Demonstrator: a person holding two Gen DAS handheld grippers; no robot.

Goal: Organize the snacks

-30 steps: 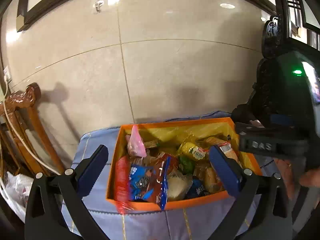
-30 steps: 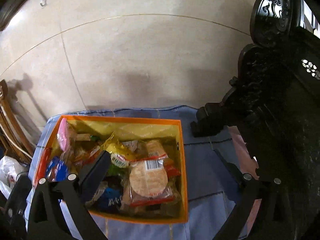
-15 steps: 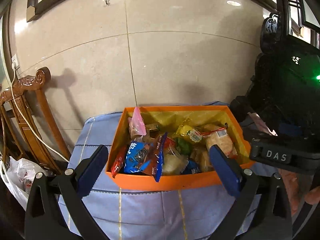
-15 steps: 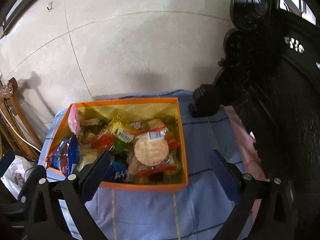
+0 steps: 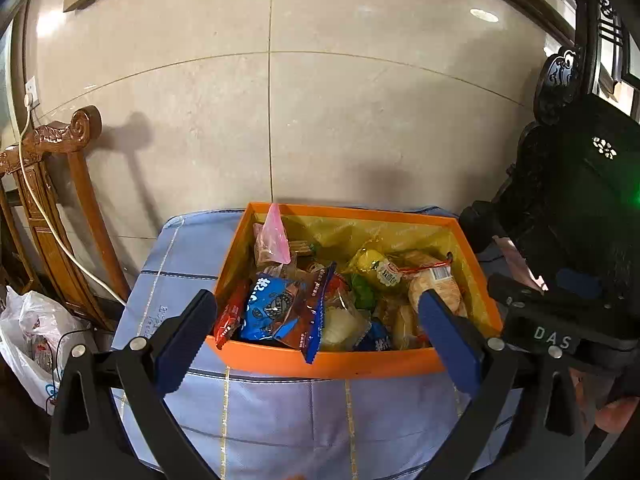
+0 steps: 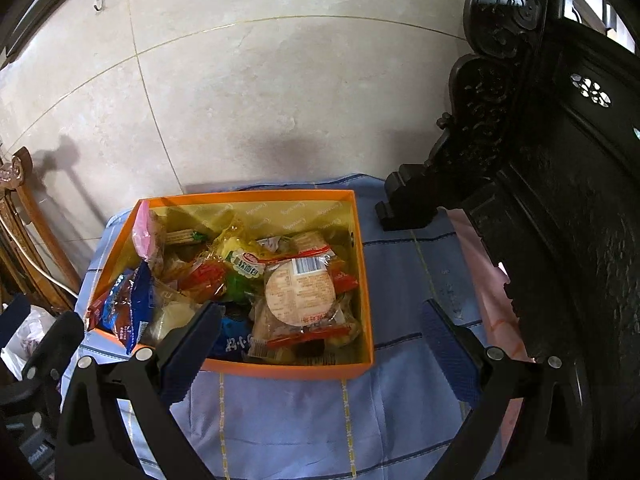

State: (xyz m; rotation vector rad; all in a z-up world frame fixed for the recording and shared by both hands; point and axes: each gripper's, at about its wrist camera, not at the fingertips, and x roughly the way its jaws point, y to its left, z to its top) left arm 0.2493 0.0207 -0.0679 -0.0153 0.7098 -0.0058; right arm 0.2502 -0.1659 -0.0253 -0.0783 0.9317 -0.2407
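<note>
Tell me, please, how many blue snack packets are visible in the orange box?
2. A large blue packet leans over the front-left rim of the orange box; a smaller blue packet lies low at the front middle, partly buried. Others may be hidden beneath the pile.

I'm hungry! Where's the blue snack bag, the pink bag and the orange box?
blue snack bag [image 5: 272, 308], left wrist view, front face.
pink bag [image 5: 274, 234], left wrist view, middle.
orange box [image 6: 280, 370], right wrist view, near wall.

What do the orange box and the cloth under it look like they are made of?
Orange box: probably cardboard, with thin stiff walls, a matte orange outside and a glossy printed yellow lining. Cloth: seemingly woven fabric, pale blue with dark and yellowish check lines, soft and draping over the edge.
</note>
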